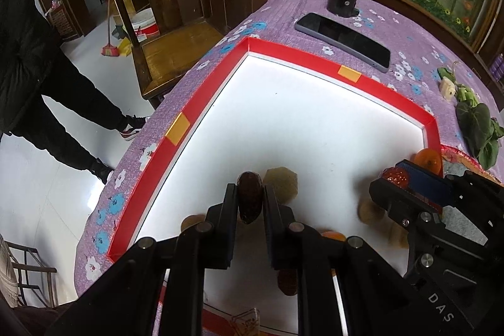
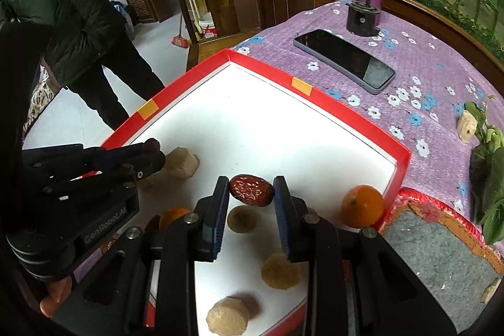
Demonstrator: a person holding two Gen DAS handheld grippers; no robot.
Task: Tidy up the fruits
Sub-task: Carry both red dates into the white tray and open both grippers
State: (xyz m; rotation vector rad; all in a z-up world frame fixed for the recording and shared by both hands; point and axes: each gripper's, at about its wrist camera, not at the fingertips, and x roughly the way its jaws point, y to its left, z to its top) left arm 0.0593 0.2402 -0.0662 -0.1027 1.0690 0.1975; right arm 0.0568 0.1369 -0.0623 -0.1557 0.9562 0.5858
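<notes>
Red-rimmed white cardboard tray sits below both loaded tongs, left tongs clamping a dark oblong date, right tongs pinching a speckled reddish-brown fruit, so each should lower gently beside matching fruits before releasing.

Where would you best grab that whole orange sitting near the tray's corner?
Grip the orange across its widest middle, coming down from above. It is round, so the pads would slip off higher up. The tray wall stands close on its right, so set the fingers parallel to that wall.

both grippers are black plastic with silver bolts and blue ribbed pads, right gripper has DAS lettering, left gripper says GenRobot.AI
</notes>
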